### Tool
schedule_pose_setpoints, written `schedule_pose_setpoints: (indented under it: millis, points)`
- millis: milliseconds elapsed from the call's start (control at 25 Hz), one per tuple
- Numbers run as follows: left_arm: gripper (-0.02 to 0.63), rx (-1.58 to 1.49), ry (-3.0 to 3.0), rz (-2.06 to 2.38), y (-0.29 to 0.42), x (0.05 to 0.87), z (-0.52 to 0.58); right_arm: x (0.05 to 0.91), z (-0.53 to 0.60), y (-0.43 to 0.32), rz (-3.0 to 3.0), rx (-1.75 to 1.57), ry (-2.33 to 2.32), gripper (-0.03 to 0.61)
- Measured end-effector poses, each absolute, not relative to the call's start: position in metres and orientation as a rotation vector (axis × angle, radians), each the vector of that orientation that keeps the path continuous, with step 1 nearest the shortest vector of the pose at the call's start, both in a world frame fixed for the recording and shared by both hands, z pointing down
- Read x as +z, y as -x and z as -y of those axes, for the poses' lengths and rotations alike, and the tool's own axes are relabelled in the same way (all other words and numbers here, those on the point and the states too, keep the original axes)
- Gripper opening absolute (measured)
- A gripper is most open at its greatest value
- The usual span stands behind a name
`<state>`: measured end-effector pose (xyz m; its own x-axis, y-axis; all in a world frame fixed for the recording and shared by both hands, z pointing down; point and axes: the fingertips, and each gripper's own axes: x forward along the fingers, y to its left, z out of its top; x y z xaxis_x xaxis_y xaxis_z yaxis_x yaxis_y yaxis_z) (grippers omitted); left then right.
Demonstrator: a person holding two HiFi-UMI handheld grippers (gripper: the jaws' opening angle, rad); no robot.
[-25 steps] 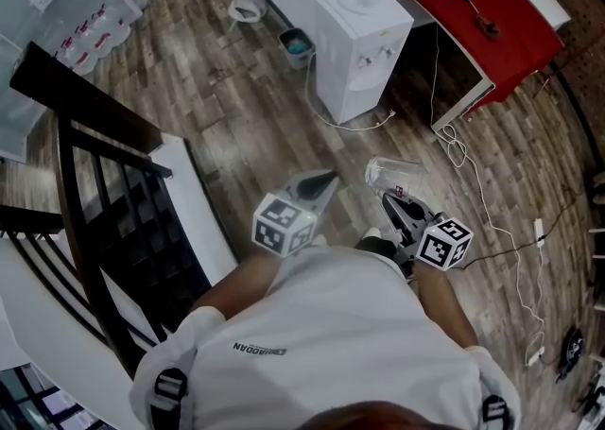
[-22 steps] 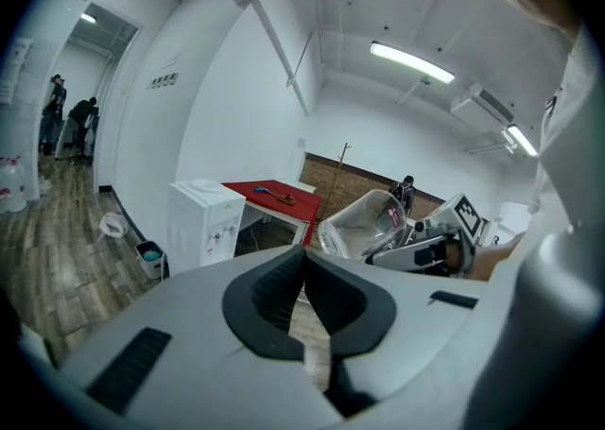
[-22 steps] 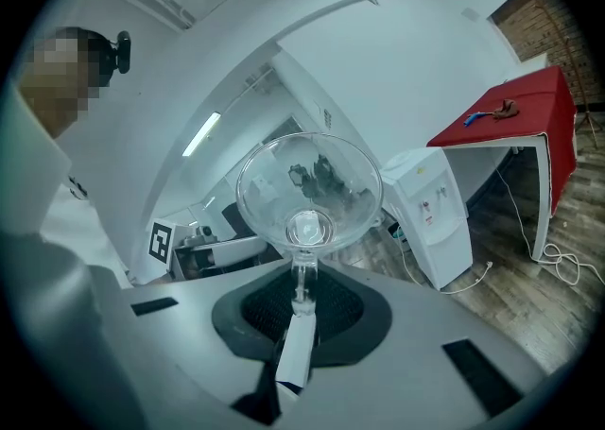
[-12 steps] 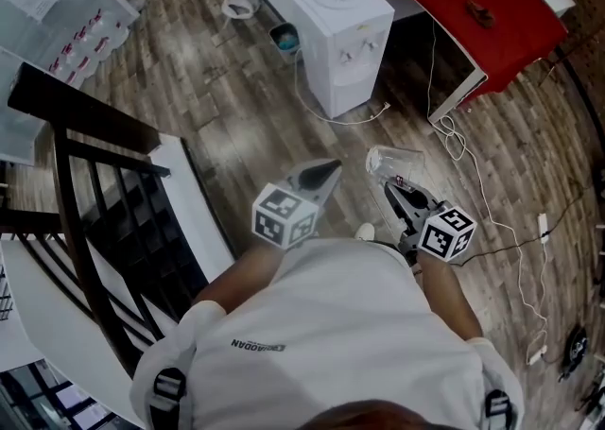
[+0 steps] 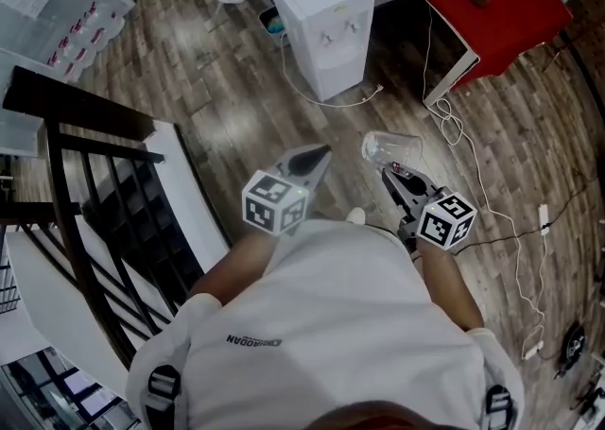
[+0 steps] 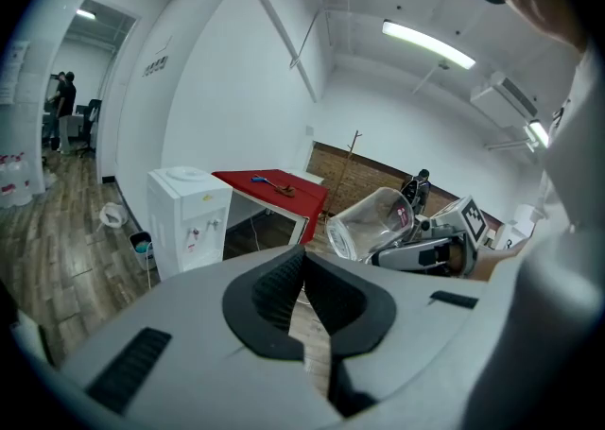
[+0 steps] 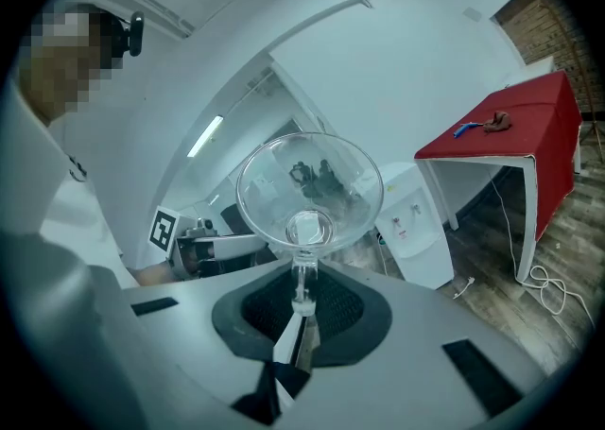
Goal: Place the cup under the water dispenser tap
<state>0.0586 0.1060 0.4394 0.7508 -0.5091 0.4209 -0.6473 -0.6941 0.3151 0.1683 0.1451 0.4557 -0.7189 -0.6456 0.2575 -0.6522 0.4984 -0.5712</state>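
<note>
Both grippers are closer to the water dispenser now, though it's well ahead of them. Right gripper is clamped on the clear cup, which juts past its tips. Left gripper is closed and empty. I'd approach steadily and tip the cup upright below the taps.

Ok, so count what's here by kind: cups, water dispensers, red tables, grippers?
cup: 1
water dispenser: 1
red table: 1
grippers: 2, the left gripper and the right gripper
Total: 5
</note>
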Motion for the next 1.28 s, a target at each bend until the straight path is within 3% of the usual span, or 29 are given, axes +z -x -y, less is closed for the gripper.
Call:
schedule_pose_setpoints:
  millis: [680,1280]
  points:
    - [-0.003,0.466,-2.408,0.970,-0.048,0.451,-0.085,0.476,-0.118,-0.190,2.691,1.091,-1.136,0.040]
    - [-0.003,0.453,-2.423,0.900,-0.042,0.470,0.022,0.500,-0.037,-0.167,2.547,1.040,-1.123,0.040]
